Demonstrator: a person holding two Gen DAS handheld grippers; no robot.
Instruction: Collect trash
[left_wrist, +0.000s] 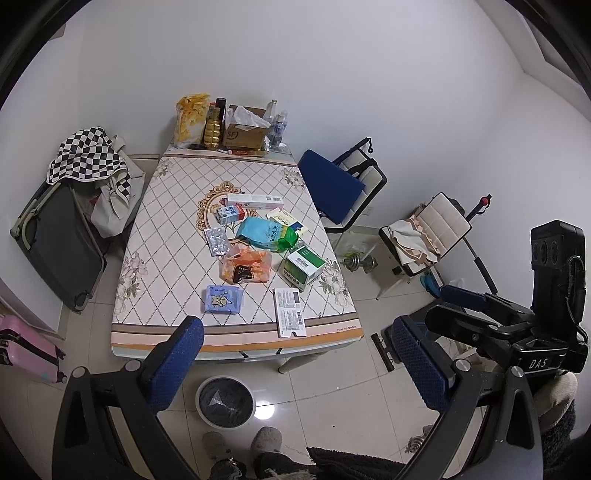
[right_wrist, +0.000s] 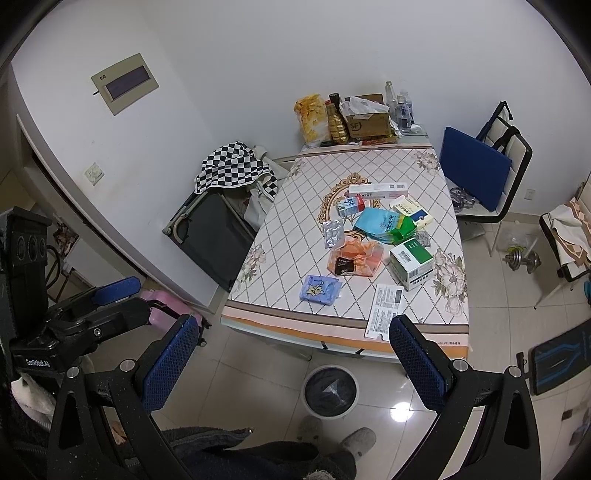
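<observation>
Both the left gripper (left_wrist: 295, 363) and right gripper (right_wrist: 293, 360) hang with jaws spread, empty, above the bin (left_wrist: 226, 402); the trash (left_wrist: 246, 267) litters the table (left_wrist: 147, 236) beyond; likely no pickup begun; next, reaching forward to the nearest packet.

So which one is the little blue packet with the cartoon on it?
Start at the table with the diamond-pattern cloth and look along the near edge, above the round bin on the floor. The blue packet lies flat there, left of the long white printed sheet. It is the only pale blue thing with a yellow cartoon figure on top.
</observation>
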